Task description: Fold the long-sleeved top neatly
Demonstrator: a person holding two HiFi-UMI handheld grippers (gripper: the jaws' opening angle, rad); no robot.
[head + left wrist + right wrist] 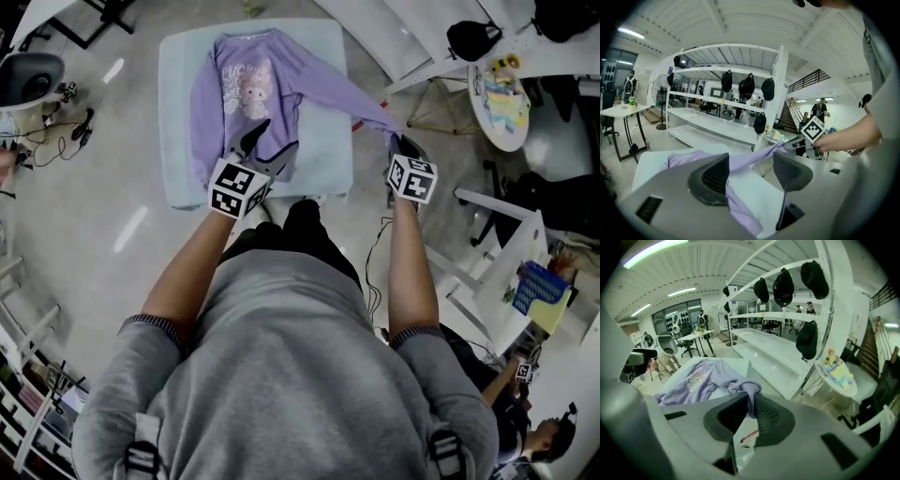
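Holding my left gripper (751, 173) at the near hem of the lilac long-sleeved top (246, 89), I have its jaws spread. A fold of the hem runs between them and lies against the left-hand jaw. The top rests front-up ahead of that gripper on a pale padded table (328, 141), its cartoon print showing. One sleeve (337, 94) stretches off the table's edge across to my right gripper (750, 404). Its jaws are pressed together on the ribbed cuff (751, 389), out beside the table.
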